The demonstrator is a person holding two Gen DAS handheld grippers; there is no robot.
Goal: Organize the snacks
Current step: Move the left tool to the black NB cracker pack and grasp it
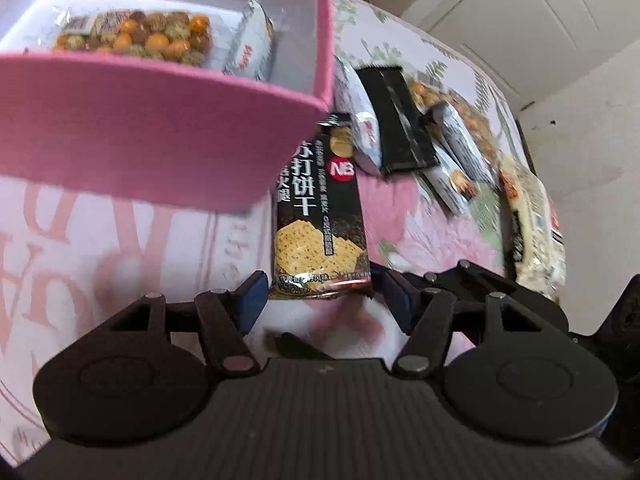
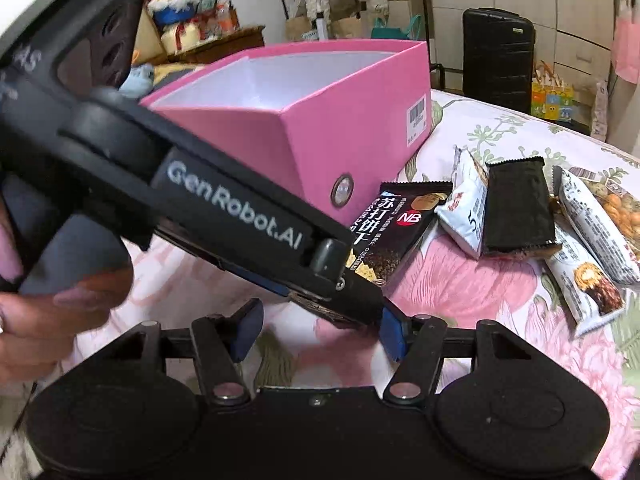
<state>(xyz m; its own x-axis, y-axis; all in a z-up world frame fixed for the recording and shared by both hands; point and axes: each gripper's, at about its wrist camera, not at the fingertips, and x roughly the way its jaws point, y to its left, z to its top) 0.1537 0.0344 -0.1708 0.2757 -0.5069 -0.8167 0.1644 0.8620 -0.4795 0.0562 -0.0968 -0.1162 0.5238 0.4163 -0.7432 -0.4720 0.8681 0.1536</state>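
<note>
Left gripper (image 1: 320, 300) jaws apart, straddling cracker packet (image 1: 320, 220) end, seemingly untouched. Right gripper (image 2: 316, 324) apart, empty. Risk: shallow pinch slips; pink box (image 1: 160, 140) crowds approach.

- One pink box (image 2: 332, 120), open at the top.
- Two snack packs inside it, seen from the left wrist: one clear bag of coated nuts (image 1: 136, 36) and one white packet (image 1: 250, 50).
- One black soda cracker pack (image 1: 320, 216) on the floral bedspread (image 2: 460, 280) just beside the box.
- One plain black packet (image 2: 518, 208) in the loose row beyond it.
- Three white packets in that row: (image 2: 464, 208), (image 2: 596, 228), (image 2: 584, 284).
- At least one more nut bag (image 2: 620, 208), partly hidden.
- One black suitcase (image 2: 498, 54).
- Two grippers: the left gripper (image 1: 320, 300) and the right gripper (image 2: 320, 330).
</note>
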